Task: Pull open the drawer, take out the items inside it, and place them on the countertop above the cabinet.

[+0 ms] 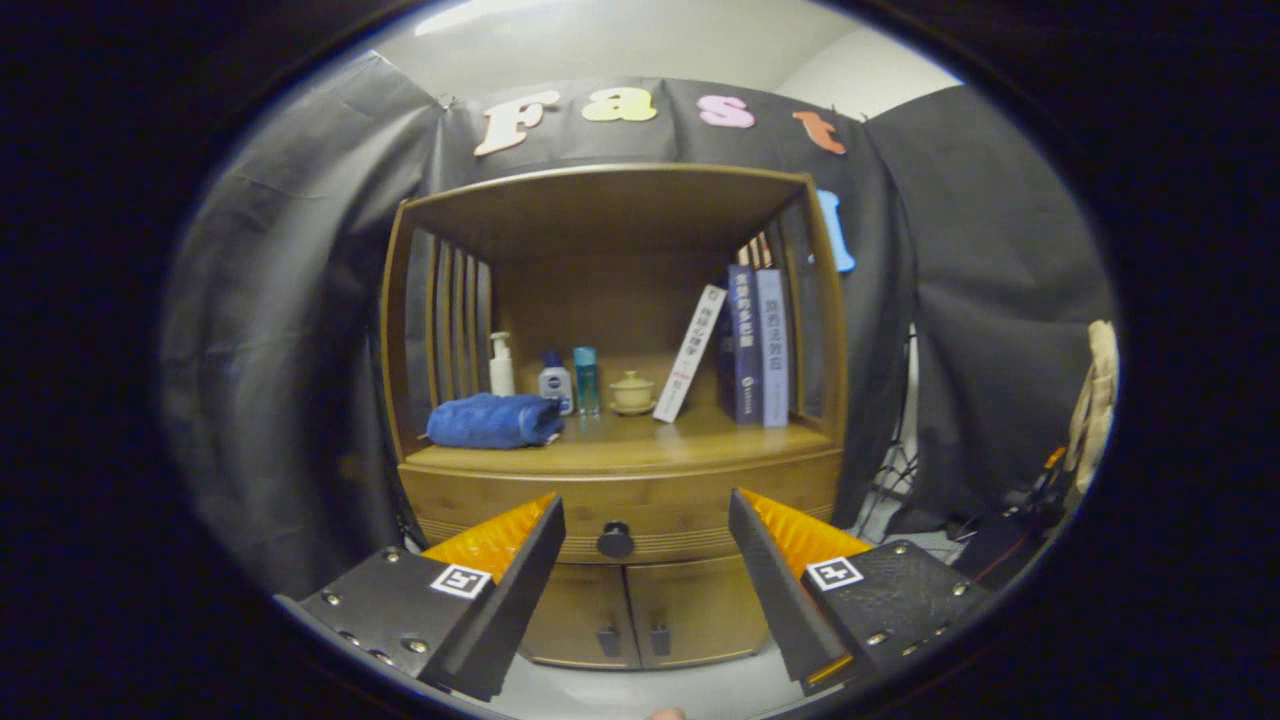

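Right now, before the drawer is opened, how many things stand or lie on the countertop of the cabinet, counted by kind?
Towels: 1, the blue towel
Bottles: 3, the pump bottle, the small bottle, the teal bottle
Lidded cups: 1, the lidded cup
Books: at least 3, the leaning book, two upright books
Total: at least 8

The open gripper frames the closed drawer's knob.
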Motion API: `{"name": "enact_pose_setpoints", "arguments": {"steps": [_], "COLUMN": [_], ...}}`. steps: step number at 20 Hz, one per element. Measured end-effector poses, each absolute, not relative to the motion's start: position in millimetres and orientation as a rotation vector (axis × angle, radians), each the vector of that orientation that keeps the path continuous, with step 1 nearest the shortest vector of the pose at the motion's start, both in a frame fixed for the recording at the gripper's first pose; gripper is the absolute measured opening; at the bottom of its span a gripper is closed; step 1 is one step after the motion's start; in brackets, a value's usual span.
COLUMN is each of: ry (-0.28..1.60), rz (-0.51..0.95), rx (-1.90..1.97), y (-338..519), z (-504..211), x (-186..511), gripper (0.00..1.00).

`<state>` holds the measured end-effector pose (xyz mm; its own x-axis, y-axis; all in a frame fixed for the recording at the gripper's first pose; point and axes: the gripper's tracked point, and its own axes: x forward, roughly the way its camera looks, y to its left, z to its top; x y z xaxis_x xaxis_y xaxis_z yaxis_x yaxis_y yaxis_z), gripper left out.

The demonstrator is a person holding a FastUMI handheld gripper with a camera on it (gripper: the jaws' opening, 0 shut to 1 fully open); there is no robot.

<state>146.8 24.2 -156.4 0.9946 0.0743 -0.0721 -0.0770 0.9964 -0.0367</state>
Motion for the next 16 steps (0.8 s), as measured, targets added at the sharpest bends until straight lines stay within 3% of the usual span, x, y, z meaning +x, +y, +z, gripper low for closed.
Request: {"name": "enact_pose_setpoints", "arguments": {"steps": [7, 15, 16], "ry": [0.162, 0.200, 0.192], "rz": [0.060, 0.123, 0.119], "rx": [-0.061, -0.070, -0.091], "y": [14, 40, 42], "z": [-244, -282, -280], "x": [213, 255, 259], "gripper": [0.99, 0.99, 0.85]}}
